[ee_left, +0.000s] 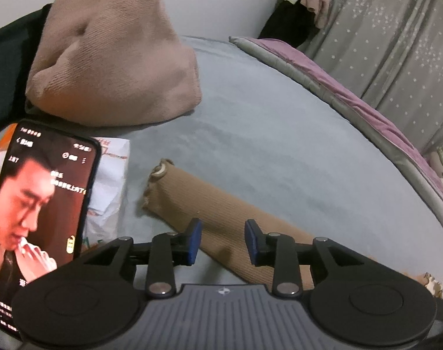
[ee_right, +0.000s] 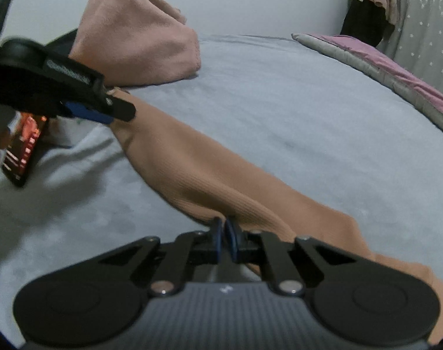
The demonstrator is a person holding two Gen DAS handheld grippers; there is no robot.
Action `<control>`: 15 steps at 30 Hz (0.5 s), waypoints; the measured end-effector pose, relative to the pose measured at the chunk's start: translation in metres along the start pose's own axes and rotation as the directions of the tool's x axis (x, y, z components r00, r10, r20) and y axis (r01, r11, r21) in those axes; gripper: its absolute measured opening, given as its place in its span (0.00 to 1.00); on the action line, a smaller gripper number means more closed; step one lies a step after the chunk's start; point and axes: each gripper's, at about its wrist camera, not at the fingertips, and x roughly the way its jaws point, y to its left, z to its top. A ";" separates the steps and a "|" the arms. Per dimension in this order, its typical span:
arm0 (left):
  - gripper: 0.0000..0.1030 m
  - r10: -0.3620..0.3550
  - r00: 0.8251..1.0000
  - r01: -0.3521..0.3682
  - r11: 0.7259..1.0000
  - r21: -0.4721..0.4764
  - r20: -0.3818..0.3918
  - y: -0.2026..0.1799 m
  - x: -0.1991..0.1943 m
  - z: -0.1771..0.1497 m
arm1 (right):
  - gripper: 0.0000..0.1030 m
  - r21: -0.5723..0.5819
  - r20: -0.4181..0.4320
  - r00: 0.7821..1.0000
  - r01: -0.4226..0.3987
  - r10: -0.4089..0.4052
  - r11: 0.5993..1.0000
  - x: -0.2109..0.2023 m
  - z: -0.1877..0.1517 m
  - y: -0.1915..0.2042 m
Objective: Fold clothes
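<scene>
Ribbed tan cloth (ee_right: 209,175) was what the right gripper (ee_right: 223,240) pinched: its fingers (ee_right: 217,233) were pressed together on a raised fold at the lower middle of its own frame, probably to lift that edge and carry it over. The left gripper (ee_left: 223,240) stood with its fingers (ee_left: 193,240) spread, one on each side of the same garment and not pressing it, so that end of the cloth lay free on the bed (ee_left: 280,145). The garment ran as a long narrow strip, perhaps a sleeve, from the right gripper's fold up toward the left gripper in the upper left of the right view.

Only the left view showed the frilled cuff (ee_left: 158,175) at the strip's far end, and the phone (ee_left: 40,213) with a lit screen propped at lower left, with crumpled paper (ee_left: 110,180) behind it. Only the right view showed the pinch itself and the left gripper from the side. Both views showed a pink heap (ee_left: 113,55) of knit near the top left, seemingly awaiting folding, and a quilt (ee_left: 352,96) along the bed's right edge.
</scene>
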 end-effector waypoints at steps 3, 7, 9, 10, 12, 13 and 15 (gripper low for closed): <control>0.30 0.000 1.000 0.000 1.000 -0.008 0.003 0.001 0.000 0.000 | 0.06 0.030 -0.008 0.997 -0.074 0.074 0.997 -0.011 -0.001 -0.005; 0.30 0.000 1.000 0.000 1.000 -0.004 -0.010 -0.001 0.004 -0.002 | 0.06 0.056 -0.034 0.989 -0.140 0.142 0.989 -0.019 -0.006 -0.010; 0.31 -0.002 1.000 0.001 1.000 -0.010 -0.022 -0.001 0.007 -0.004 | 0.07 0.057 -0.077 0.984 -0.156 0.160 0.986 -0.014 -0.009 -0.012; 0.31 0.001 1.000 -0.001 1.000 -0.013 -0.031 -0.001 0.009 -0.006 | 0.07 0.051 -0.089 0.982 -0.163 0.167 0.985 -0.013 -0.010 -0.011; 0.31 0.006 0.999 -0.007 1.000 -0.016 -0.046 -0.001 0.013 -0.008 | 0.10 0.049 -0.104 0.975 -0.191 0.195 0.980 -0.015 -0.011 -0.010; 0.31 0.007 0.999 -0.008 1.000 -0.018 -0.049 -0.002 0.014 -0.009 | 0.11 0.053 -0.108 0.971 -0.211 0.215 0.976 -0.017 -0.010 -0.011; 0.31 0.007 0.999 -0.008 1.000 -0.020 -0.047 -0.003 0.015 -0.010 | 0.16 0.071 -0.086 0.962 -0.255 0.260 0.964 -0.026 -0.008 -0.014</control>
